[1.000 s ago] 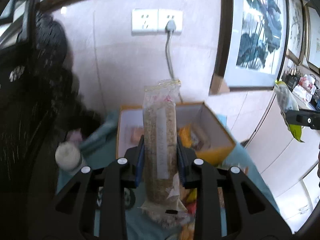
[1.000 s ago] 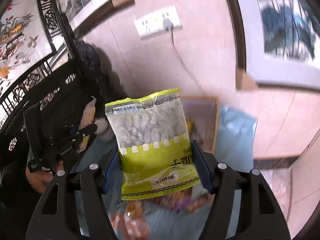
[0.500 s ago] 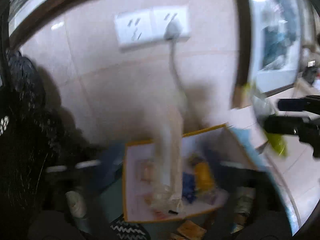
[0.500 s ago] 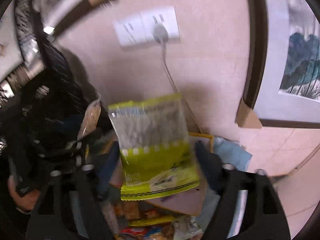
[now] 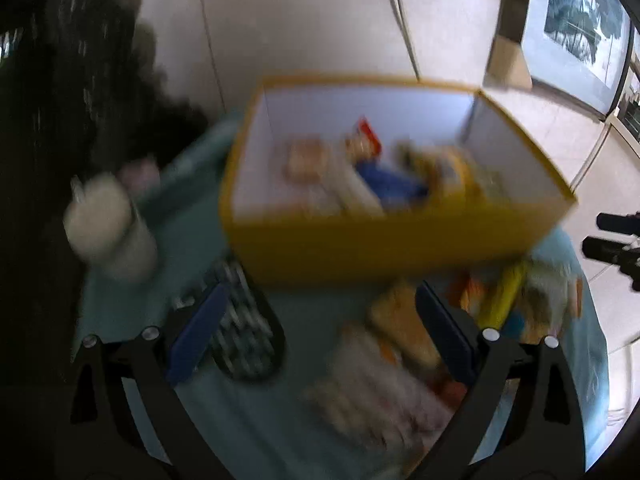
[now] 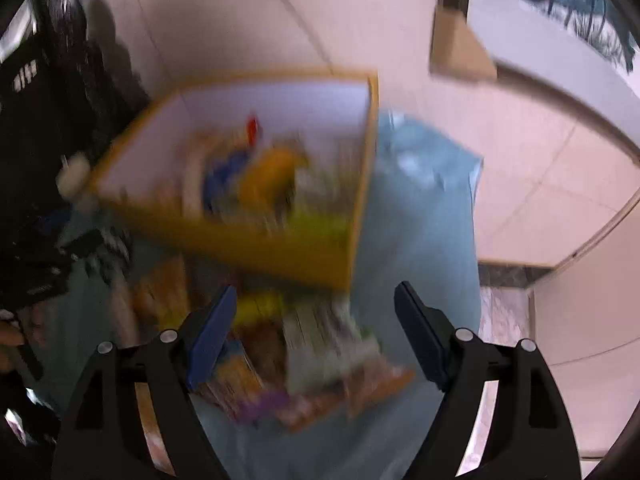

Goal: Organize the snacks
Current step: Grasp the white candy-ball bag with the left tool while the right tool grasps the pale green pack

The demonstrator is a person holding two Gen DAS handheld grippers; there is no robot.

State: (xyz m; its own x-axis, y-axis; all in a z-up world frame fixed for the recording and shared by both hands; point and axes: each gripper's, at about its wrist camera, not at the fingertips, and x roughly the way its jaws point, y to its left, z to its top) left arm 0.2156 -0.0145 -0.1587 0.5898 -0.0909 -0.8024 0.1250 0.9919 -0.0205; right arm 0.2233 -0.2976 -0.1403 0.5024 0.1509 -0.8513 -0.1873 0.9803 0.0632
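Observation:
A yellow cardboard box [image 5: 392,248] with a white inside stands on a teal cloth and holds several snack packets [image 5: 384,184]. It also shows in the right wrist view [image 6: 280,248]. My left gripper [image 5: 320,320] is open and empty, above loose snack packets [image 5: 384,384] in front of the box. My right gripper [image 6: 316,328] is open and empty, above another heap of packets [image 6: 320,360] before the box. Both views are blurred by motion. The right gripper also shows at the left wrist view's right edge [image 5: 612,244].
A white lidded jar [image 5: 112,232] stands left of the box. A black-and-white patterned object [image 5: 244,332] lies by my left finger. The teal cloth [image 6: 420,220] runs to the right of the box. A tiled wall and framed pictures [image 5: 576,24] are behind.
Both grippers have opened and let go of their packets: the long clear one on the left, the green one on the right. Both cameras have tilted down toward the table.

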